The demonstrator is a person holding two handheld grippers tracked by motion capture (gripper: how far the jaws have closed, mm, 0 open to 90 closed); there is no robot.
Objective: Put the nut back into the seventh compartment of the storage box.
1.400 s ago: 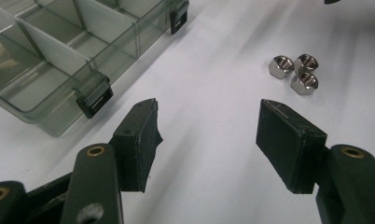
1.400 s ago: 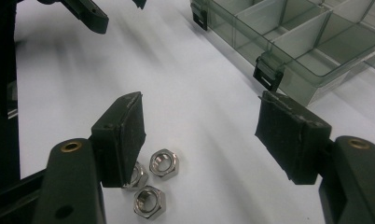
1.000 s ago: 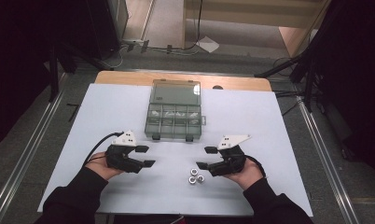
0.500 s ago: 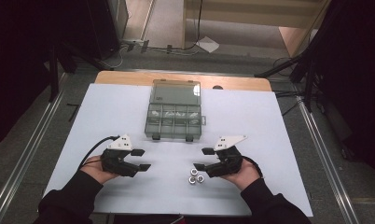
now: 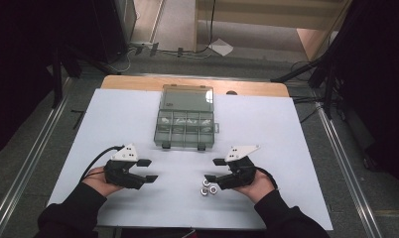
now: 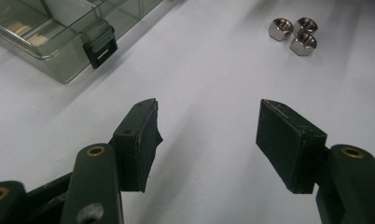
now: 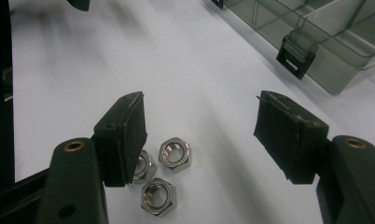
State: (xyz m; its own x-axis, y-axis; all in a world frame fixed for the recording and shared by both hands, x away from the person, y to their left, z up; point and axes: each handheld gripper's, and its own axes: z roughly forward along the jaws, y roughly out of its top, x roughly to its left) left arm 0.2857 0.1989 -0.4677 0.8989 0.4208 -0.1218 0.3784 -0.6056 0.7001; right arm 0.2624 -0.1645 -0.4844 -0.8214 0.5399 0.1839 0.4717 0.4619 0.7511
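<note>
Left claw (image 5: 151, 170): seen at the lower left of the high view, held in a hand (image 5: 100, 181) entering from the bottom edge; it is released, the jaws spread wide with nothing between them. In the left gripper view its pads (image 6: 141, 140) are seen apart over bare white surface.
Counter (image 5: 113, 119): a white sheet is spread over it, with a wooden edge shown at the top of the high view.
Box (image 5: 185, 130): a clear compartment box is placed at the upper centre of the high view, lid swung open toward the top of the frame; small pale parts are seen in some compartments. A dark latch (image 6: 100, 44) is seen at the upper left of the left gripper view.
Nuts (image 5: 208, 187): three metal hex nuts are clustered in the lower centre of the high view, between the two claws and just left of the right one, well apart from the box. They are seen at the upper right of the left gripper view (image 6: 295, 33) and at the lower centre of the right gripper view (image 7: 162, 175).
Right claw (image 5: 213, 169): seen at the lower right of the high view; it is released, jaws wide, nothing gripped. In the right gripper view one nut is partly hidden behind the left jaw; contact cannot be told.
</note>
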